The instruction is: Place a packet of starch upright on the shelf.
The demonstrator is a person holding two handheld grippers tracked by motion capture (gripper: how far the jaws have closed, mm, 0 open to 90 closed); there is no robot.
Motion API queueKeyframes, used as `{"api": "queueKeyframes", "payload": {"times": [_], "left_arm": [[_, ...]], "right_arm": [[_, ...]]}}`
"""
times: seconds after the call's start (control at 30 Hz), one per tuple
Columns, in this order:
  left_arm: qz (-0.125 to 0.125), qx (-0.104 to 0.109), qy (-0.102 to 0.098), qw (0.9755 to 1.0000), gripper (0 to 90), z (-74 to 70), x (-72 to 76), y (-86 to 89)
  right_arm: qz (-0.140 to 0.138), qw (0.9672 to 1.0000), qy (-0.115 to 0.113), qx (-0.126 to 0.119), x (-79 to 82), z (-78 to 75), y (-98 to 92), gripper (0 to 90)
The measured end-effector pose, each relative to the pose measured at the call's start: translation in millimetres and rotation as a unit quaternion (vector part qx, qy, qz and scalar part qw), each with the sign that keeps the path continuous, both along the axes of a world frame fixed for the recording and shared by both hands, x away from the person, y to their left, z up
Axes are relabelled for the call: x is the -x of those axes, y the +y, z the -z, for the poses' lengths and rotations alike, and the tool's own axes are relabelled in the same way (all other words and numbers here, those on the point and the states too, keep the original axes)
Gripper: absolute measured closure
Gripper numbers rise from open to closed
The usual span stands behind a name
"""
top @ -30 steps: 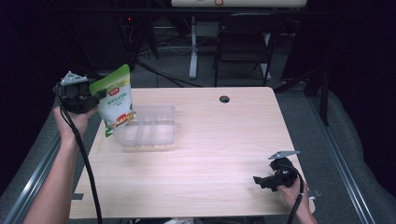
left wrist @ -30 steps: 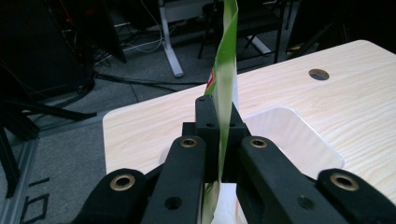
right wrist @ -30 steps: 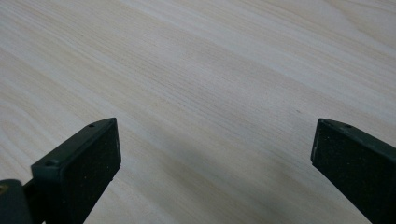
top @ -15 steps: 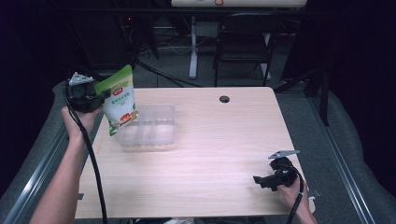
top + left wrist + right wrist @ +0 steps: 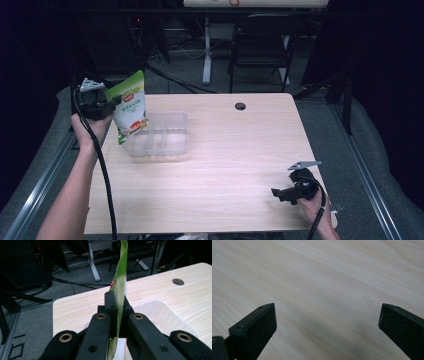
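**Green pouch held above a clear tray, not yet set down**

A light wooden surface point(image 5: 220, 165) seen from above, in a dark room with a chair and cables behind it. A person's 2 forearms come in from the bottom edge, each hand holding a black gripper.

At the far left corner of the surface, the left gripper point(image 5: 102, 106) is clamped on the edge of a green and white snack pouch point(image 5: 131, 107). The pouch hangs tilted, its top leaning away from the hand, its lower end over or just at the left rim of a clear plastic tray point(image 5: 165, 136). In the left gripper view, the 2 black jaws stand closed tight on the thin green side seam of the pouch point(image 5: 120, 277), which rises upright between them, with the pale tray point(image 5: 160, 315) lying just beyond and below. Whether the pouch's bottom touches the tray cannot be told.

The tray appears to have dividers inside and looks empty.

At the near right corner, well apart from the tray, the right gripper point(image 5: 284, 193) rests low over bare wood. The right gripper view shows its 2 jaws spread wide with nothing between them but wood grain point(image 5: 324, 290).

Judged from this, the pouch has been picked up and brought to the tray, so the carrying seems mostly done. What seems left is lowering the pouch into the tray and letting go. The right gripper has no part in the work at this moment.
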State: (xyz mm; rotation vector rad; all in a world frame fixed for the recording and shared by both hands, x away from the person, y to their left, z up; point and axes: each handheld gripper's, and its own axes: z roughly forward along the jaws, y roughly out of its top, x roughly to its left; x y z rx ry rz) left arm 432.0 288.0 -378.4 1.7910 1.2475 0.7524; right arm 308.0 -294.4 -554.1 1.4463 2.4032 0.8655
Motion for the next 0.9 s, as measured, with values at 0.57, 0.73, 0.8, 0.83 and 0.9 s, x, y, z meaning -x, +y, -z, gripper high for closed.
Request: {"api": "queueKeyframes", "payload": {"times": [0.57, 0.73, 0.8, 0.83, 0.9], "left_arm": [[-0.02, 0.012, -0.004, 0.9997, 90.0, 16.0, -7.6, 2.4], [-0.022, 0.017, -0.005, 0.9996, 90.0, 20.8, -9.2, 1.9], [-0.021, 0.017, -0.005, 0.9996, 90.0, 23.8, -9.6, 1.7], [-0.022, 0.017, -0.005, 0.9996, 90.0, 25.4, -9.8, 1.6], [-0.023, 0.016, -0.007, 0.9996, 90.0, 29.0, -9.7, 1.1]], "right_arm": [[0.002, 1.0, 0.002, -0.003, 1.1, 0.3, -1.0, 1.1], [0.001, 1.0, 0.001, -0.002, 1.4, 0.2, -0.9, 1.1], [0.001, 1.0, 0.003, -0.001, 1.5, 0.1, -1.3, 1.1], [0.001, 1.0, 0.002, -0.001, 1.6, 0.1, -1.3, 1.1], [-0.002, 1.0, 0.004, 0.001, 1.5, -0.3, -1.3, 1.1]]}}
